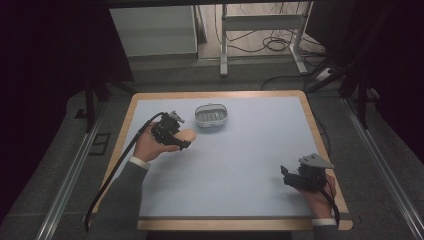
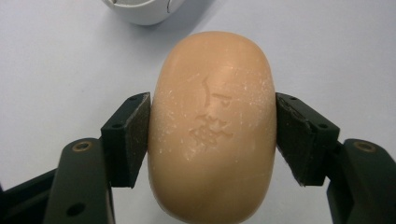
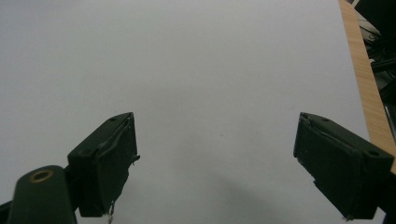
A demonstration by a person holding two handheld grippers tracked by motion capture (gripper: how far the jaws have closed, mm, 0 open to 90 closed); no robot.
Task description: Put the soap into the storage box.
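Observation:
A peach-coloured oval soap bar (image 2: 212,126) with a stamped mark on its top sits between the jaws of my left gripper (image 2: 212,135), which press on both of its long sides. In the high view the soap bar (image 1: 187,135) and my left gripper (image 1: 176,133) are left of the table's middle, just below and left of a white soap dish (image 1: 211,116). The soap dish's rim (image 2: 140,11) lies just beyond the soap. My right gripper (image 1: 292,178) rests near the front right corner; its jaws (image 3: 215,163) stand wide apart over bare mat.
A pale blue mat (image 1: 240,160) covers the wooden table (image 1: 320,135). The table's wooden right edge (image 3: 364,84) runs close to my right gripper. A cable (image 1: 115,170) trails from the left gripper over the left side. Cables and a metal frame (image 1: 260,30) lie on the floor behind.

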